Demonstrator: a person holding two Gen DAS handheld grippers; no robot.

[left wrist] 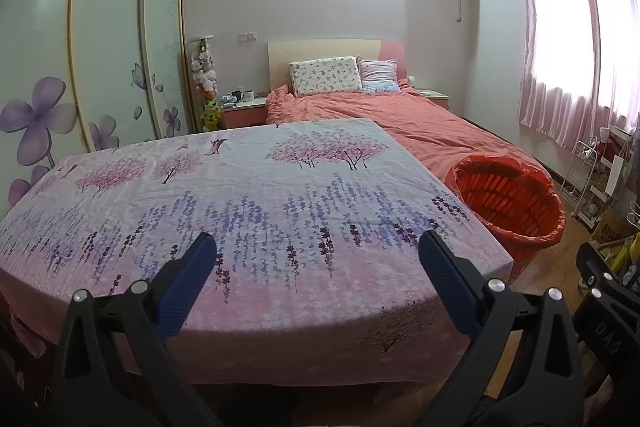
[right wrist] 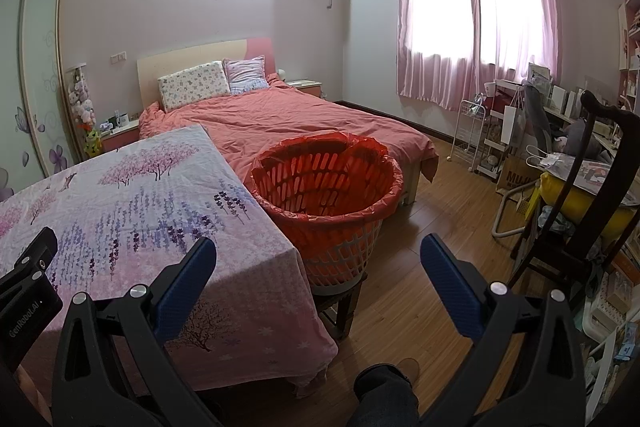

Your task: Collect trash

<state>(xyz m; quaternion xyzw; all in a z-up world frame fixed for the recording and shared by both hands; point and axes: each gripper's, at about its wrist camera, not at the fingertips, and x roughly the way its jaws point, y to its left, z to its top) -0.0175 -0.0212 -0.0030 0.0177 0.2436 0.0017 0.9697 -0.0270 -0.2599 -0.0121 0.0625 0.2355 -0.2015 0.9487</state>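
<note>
Trash basket, white with a red liner, stands beside the table; its base is hidden. Left gripper and right gripper gape empty.

The table is near and is covered by a floral cloth. Right of it, a basket with a red bag stands on a stool. The stool stands on the wood floor. Far behind is the bed with two pillows.
</note>
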